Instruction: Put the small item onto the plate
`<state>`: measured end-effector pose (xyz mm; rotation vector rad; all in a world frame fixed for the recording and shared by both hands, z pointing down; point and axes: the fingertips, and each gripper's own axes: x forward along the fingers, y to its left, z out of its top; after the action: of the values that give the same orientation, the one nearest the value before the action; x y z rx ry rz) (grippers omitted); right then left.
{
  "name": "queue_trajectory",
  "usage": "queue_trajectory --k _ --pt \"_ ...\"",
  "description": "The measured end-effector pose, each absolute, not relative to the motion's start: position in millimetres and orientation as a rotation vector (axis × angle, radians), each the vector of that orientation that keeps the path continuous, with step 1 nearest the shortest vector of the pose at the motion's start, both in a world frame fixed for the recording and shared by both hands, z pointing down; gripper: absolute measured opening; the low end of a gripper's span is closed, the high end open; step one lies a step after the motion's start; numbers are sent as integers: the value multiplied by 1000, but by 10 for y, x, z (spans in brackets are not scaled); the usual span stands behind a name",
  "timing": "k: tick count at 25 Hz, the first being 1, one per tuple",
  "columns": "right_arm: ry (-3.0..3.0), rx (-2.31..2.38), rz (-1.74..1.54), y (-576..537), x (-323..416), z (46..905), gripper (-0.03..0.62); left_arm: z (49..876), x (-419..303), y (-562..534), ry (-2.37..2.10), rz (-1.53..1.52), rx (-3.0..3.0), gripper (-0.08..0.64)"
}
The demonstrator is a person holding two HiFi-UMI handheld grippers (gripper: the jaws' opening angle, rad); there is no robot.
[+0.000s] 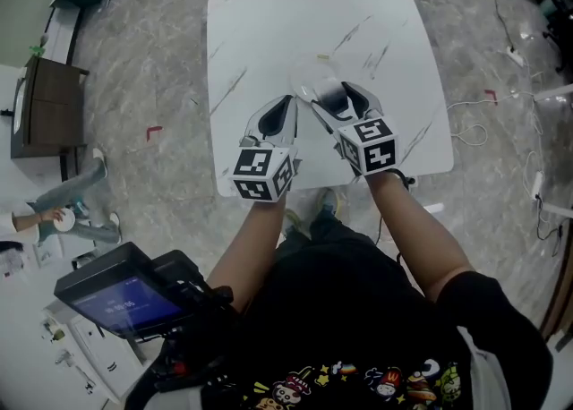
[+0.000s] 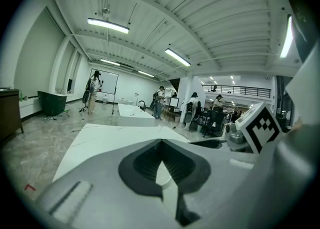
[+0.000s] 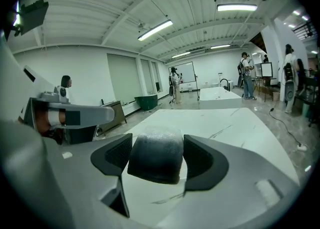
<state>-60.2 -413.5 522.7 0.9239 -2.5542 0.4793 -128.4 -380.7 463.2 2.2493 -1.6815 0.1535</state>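
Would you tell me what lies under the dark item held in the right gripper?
Under the dark item, clamped in the right gripper, the white veined table shows in front and to the sides. The item and the jaws cover the spot straight beneath, so whatever lies there cannot be seen.

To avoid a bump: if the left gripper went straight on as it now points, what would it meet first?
Probably only the table, if it dips; the left gripper, jaws shut, has nothing standing ahead. The right gripper, holding the small item, sits to its right.

Far table [image 1: 269,23] open; L claw [image 1: 288,100] crowds R claw [image 1: 324,91].
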Motion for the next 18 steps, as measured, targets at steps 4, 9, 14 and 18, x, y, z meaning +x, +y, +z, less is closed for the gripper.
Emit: queue_trajectory --k 4,9,14,18 --pt "-2504 893 478 -4450 -700 5538 347 4821 -1357 -4035 -1688 166 2201 0" --pt "-2443 859 503 -4743 -840 5938 347 4960 -1415 -4155 -1689 175 2176 0" --pt "-2392 853 509 -4933 -960 6193 347 5070 -1516 -4233 -1696 194 2158 1" --pt "-2351 841 498 -5021 -1044 6326 347 5243 -1621 -4317 -1699 208 2111 0"
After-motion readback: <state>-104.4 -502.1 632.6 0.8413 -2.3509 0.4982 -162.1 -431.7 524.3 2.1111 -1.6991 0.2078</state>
